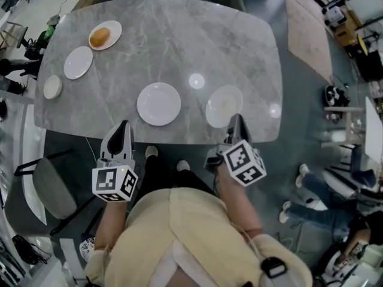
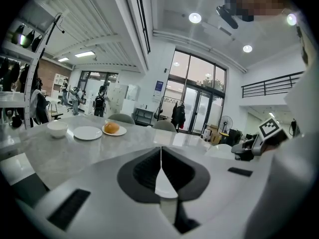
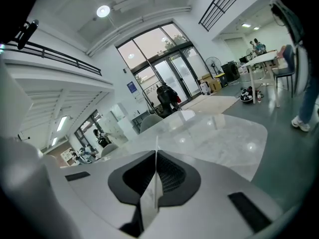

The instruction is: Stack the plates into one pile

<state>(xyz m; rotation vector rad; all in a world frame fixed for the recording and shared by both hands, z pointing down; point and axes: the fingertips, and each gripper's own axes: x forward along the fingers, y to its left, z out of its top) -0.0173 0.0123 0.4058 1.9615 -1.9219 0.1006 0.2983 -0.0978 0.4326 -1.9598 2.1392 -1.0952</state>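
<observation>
1. Edges: the desk (image 1: 251, 34) ends in a rounded near edge just under both tips, with wide bare marble beyond.
2. Left hand-held gripper (image 1: 124, 125) is clenched and empty, its tip over that near edge.
3. Right hand-held gripper (image 1: 236, 119) is clenched too with nothing seen in it, its tip over the right plate's (image 1: 221, 103) near rim.
4. Middle plate (image 1: 158, 104) lies near that one, apart.
5. Far left, along the edge: bun plate (image 1: 114, 28), bare plate (image 1: 78, 62), bowl (image 1: 52, 86).
6. Grey floor (image 1: 299, 100) surrounds the desk, with a chair (image 1: 54, 190) near left.
</observation>
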